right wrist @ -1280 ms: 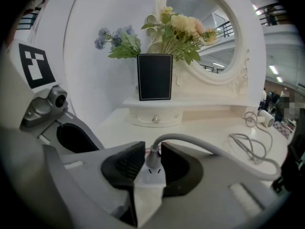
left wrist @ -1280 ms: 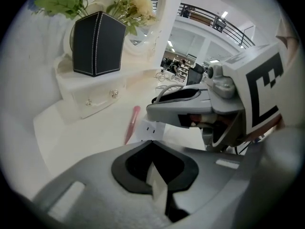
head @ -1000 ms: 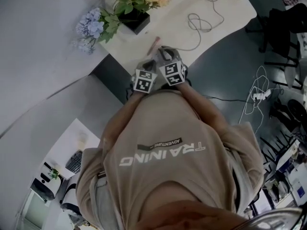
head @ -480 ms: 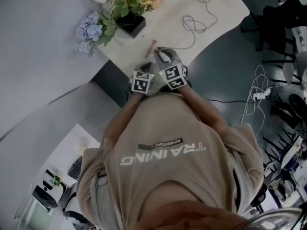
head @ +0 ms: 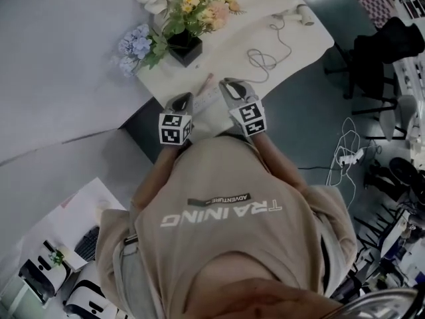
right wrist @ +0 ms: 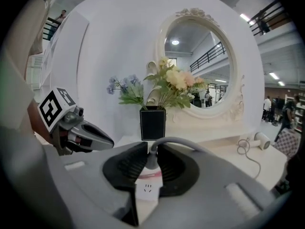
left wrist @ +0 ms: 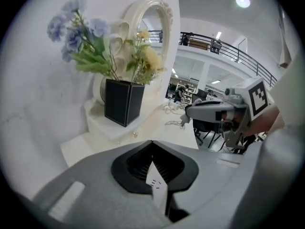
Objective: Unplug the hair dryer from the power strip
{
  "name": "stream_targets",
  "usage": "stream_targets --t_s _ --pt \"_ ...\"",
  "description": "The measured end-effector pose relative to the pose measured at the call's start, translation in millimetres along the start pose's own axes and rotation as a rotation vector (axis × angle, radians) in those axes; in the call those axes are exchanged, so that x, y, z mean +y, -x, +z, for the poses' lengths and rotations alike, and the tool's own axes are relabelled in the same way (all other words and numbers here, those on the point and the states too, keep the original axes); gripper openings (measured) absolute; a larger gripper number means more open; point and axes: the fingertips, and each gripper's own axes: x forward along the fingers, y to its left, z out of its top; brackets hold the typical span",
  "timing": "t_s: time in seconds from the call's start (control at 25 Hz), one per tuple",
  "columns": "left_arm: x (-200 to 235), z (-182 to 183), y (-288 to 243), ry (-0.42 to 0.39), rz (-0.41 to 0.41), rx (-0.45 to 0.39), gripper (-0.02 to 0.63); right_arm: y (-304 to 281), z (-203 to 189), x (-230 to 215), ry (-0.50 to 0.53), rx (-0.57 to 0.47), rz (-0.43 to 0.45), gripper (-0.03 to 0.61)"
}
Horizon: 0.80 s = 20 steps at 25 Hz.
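Well, both claws are up at the near edge of the white tabletop [head: 229, 42]. The right claw [right wrist: 151, 148] has its jaws pinched on the pale grey plug [right wrist: 151, 161], whose grey cable [right wrist: 172, 138] arcs off to the right. The plug sits against the pink-edged white power strip [right wrist: 147, 190], and I can't tell whether its pins are out. The left claw [left wrist: 152, 149] is closed on a thin white edge of that strip, which has small slot marks on it. The white hair dryer [head: 302, 13] lies at the far end of the tabletop, well apart from both claws, with its cable looped between. A black square vase of flowers [head: 186, 45] stands near the left claw, in front of an oval white-framed mirror [right wrist: 205, 66].
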Motion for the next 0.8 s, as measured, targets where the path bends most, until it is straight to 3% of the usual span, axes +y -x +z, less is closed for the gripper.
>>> stream_targets --t_s 0.16,0.36,0.8 --pt "12.8 27.4 21.1 -0.028 0.038 -0.096 0.003 5.7 8.2 -2.7 0.012 -0.016 0.003 0.069" --pt "20.1 44.9 32.7 -0.065 0.066 -0.139 0.003 5.8 11.0 -6.6 0.001 -0.021 0.0 0.069" --pt "15.9 50.1 41.4 -0.059 0.075 -0.154 0.003 10.0 20.4 -6.9 0.015 -0.029 0.027 0.069"
